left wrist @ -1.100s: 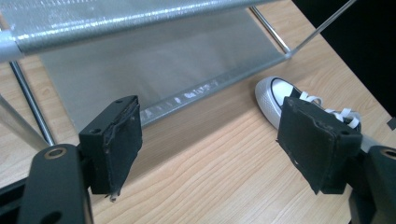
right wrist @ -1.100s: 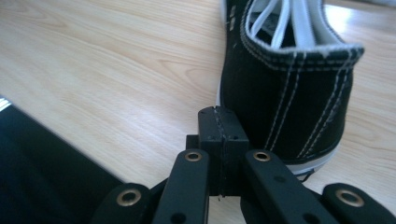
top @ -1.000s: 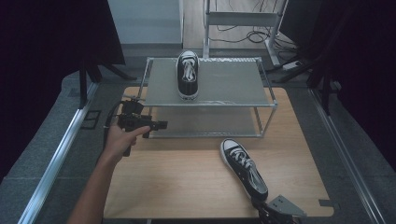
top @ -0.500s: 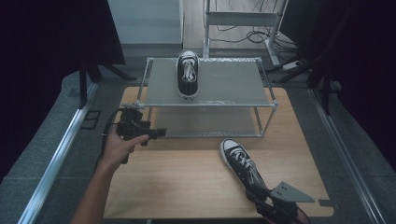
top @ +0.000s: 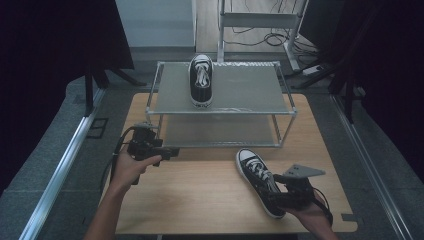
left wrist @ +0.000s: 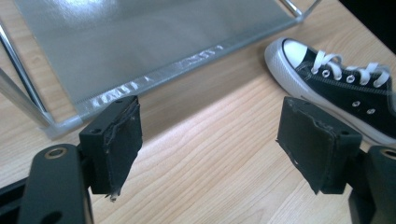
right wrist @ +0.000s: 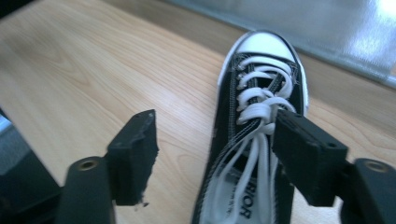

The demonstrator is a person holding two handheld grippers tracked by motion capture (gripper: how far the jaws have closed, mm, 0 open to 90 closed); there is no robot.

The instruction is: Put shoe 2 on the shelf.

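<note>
Two tiers make up the metal shoe rack (top: 220,111), the biggest thing ahead of my tongs; its top tier carries one black sneaker (top: 201,80) and has bare room beside it, well beyond my right tongs. The wooden surface (top: 200,195) lies open between my hands, though its near edge runs close behind my right wrist. The second black canvas sneaker (top: 260,180) lies flat, heel under my right tongs (right wrist: 212,158), toe toward the rack. I judge it light, with soft sides, a stiff rubber sole and loose laces; the heel collar looks the best hold. My right tongs have just been opening and straddle the collar without pressing. My left tongs (left wrist: 210,144) are spread over bare wood.
</note>
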